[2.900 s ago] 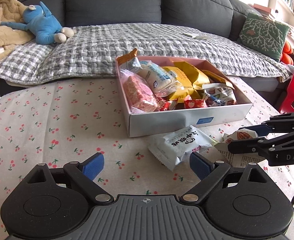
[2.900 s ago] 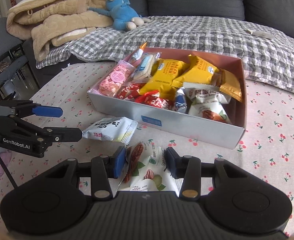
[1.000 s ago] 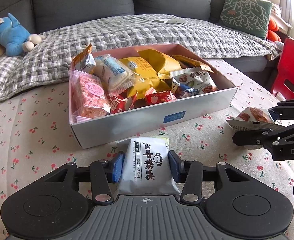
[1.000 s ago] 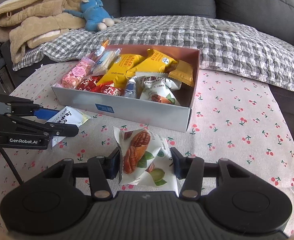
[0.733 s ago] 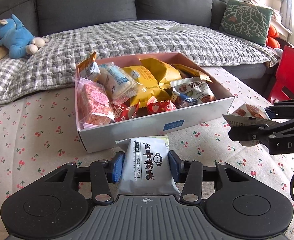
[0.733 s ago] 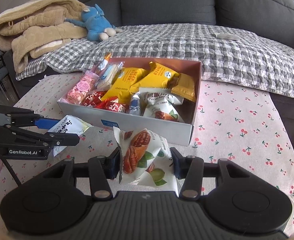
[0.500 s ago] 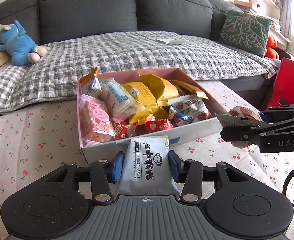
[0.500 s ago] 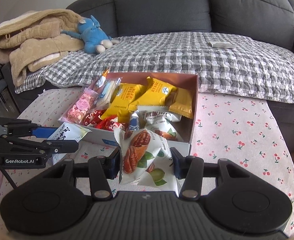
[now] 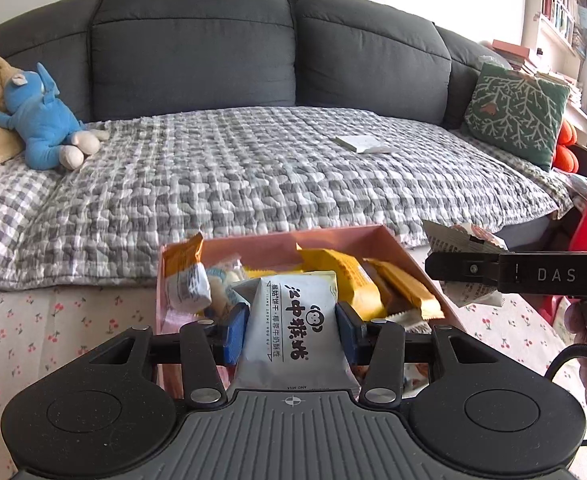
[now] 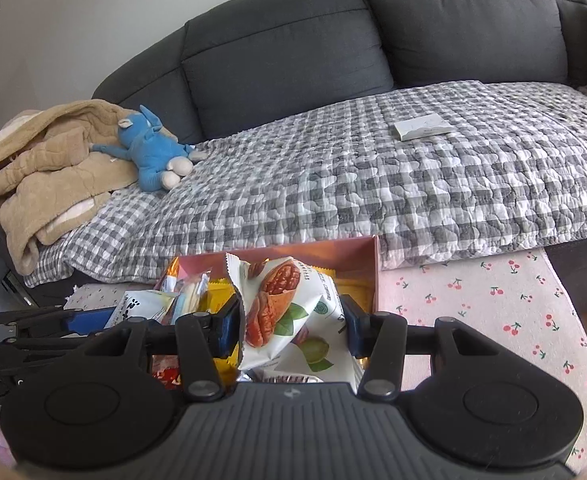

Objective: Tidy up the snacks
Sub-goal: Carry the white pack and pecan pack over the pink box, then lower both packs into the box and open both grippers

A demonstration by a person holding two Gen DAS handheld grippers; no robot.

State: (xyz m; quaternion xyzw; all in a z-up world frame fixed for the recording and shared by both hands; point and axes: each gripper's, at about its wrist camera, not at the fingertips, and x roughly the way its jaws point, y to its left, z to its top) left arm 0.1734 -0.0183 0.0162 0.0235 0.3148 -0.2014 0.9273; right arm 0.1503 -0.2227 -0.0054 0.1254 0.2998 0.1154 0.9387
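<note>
My left gripper [image 9: 292, 330] is shut on a white snack packet with black Chinese lettering [image 9: 293, 332] and holds it above the near part of the pink snack box [image 9: 349, 238]. My right gripper [image 10: 293, 330] is shut on a white pecan packet [image 10: 285, 312] and holds it over the same box [image 10: 333, 252]. The box holds several packets, among them yellow ones [image 9: 345, 276] and an orange-and-white one [image 9: 183, 276]. The right gripper also shows at the right of the left wrist view [image 9: 445, 272], the left gripper at the lower left of the right wrist view [image 10: 73, 320].
A cherry-print cloth covers the table [image 10: 505, 300]. Behind it stands a dark grey sofa with a checked blanket [image 9: 273, 168], a blue plush toy [image 9: 41, 120], a beige coat [image 10: 41, 172], a green cushion [image 9: 517, 108] and a small white packet [image 10: 423, 126].
Both grippers have risen and moved forward with their packets, from above the table in front of the box to over the box. Both views now look level toward the sofa.
</note>
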